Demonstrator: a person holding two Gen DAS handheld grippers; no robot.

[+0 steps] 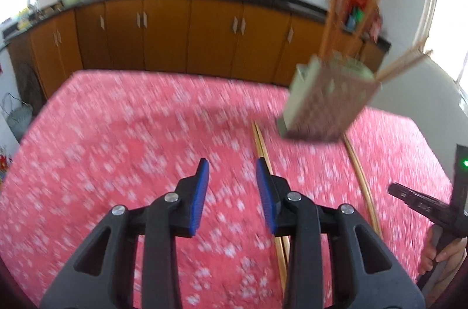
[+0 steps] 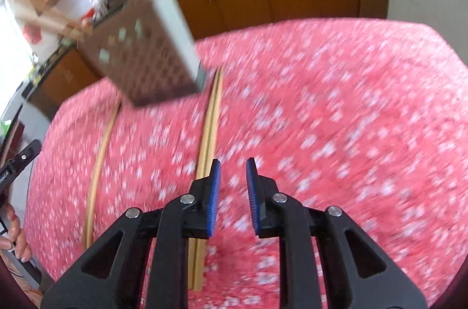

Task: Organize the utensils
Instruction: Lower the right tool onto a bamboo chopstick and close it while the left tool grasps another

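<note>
A perforated brown utensil holder [image 1: 324, 101] stands on the red flowered tablecloth [image 1: 131, 127], with wooden sticks poking from its top. It also shows in the right wrist view [image 2: 149, 51]. Two pairs of wooden chopsticks lie on the cloth in front of it, one pair [image 1: 263, 154] beside my left gripper, the other [image 1: 362, 186] further right. In the right wrist view they are the pair [image 2: 209, 121] by my right gripper and the pair [image 2: 99, 159] to the left. My left gripper [image 1: 232, 174] is open and empty. My right gripper [image 2: 232, 171] is open and empty. Both views are motion-blurred.
Orange kitchen cabinets [image 1: 187, 34] under a dark counter with clutter run behind the table. The other hand-held gripper [image 1: 433, 206] shows at the right edge of the left wrist view and its counterpart [image 2: 17, 162] at the left edge of the right wrist view.
</note>
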